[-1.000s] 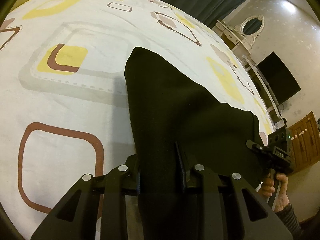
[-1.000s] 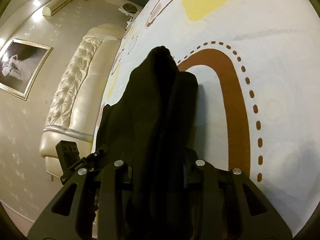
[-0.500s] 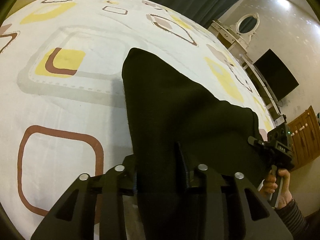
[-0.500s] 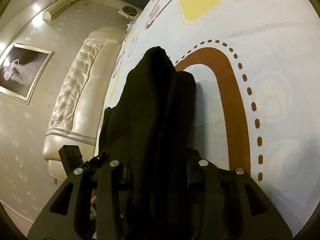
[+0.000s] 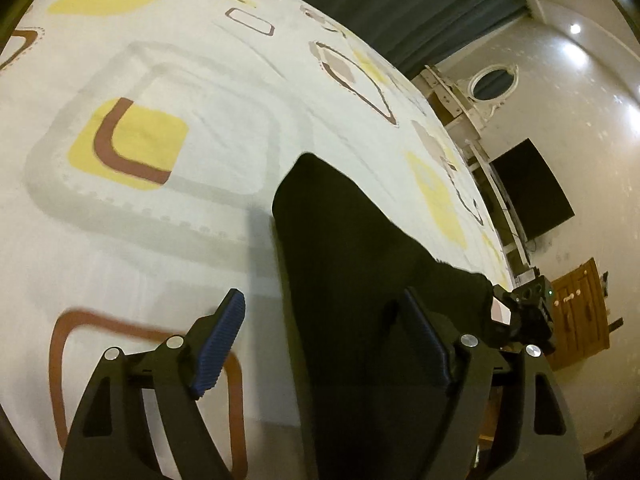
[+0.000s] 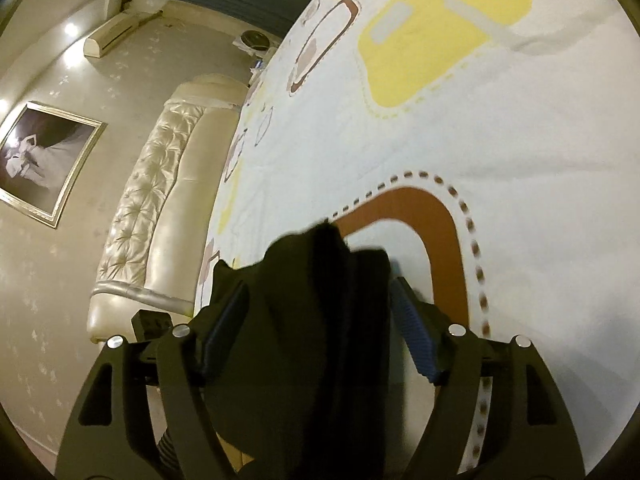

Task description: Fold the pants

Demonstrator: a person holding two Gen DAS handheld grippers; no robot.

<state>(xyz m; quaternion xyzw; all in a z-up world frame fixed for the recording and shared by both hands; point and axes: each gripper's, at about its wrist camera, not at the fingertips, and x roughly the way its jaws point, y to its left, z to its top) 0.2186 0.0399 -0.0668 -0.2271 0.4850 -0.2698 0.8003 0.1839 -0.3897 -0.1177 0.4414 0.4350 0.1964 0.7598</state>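
Opening both — left gripper and right gripper spread, pads off the cloth. Black pants lie on the bedsheet, long axis spanning between grippers — each straddles one end.

We see the bed under its patterned white cover, black pants lying directly upon it.
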